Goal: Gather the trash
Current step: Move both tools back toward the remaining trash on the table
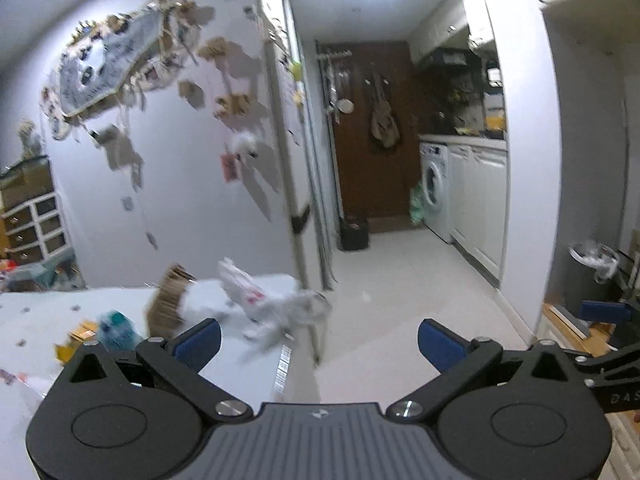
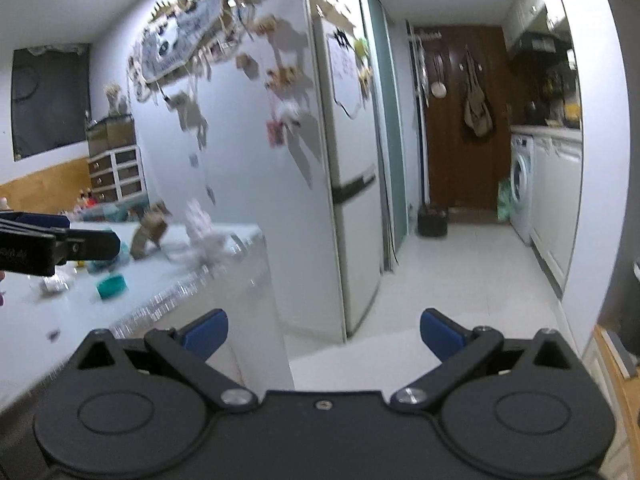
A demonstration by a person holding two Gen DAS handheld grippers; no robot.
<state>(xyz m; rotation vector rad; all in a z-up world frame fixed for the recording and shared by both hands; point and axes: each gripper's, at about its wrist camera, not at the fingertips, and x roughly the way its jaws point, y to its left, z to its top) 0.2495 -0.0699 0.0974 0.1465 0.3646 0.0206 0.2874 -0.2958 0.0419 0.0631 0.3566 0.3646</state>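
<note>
Two views are given. From the left wrist, the left gripper point(image 1: 319, 338) is seen wide open and empty; a crumpled plastic bag point(image 1: 272, 304) lies just ahead, left of centre. From the right wrist, the right gripper point(image 2: 324, 330), equally spread and empty, has the bag point(image 2: 208, 244) farther off, up-left; the left is judged nearer.

A crumpled white plastic bag point(image 1: 272, 308) with red print lies at the far corner of the white table point(image 1: 60, 304), blurred. Just beside it stands a torn brown cardboard piece point(image 1: 168, 304). Nearer lie a teal wrapper point(image 1: 116, 328) and yellow scraps point(image 1: 76, 340).
</note>
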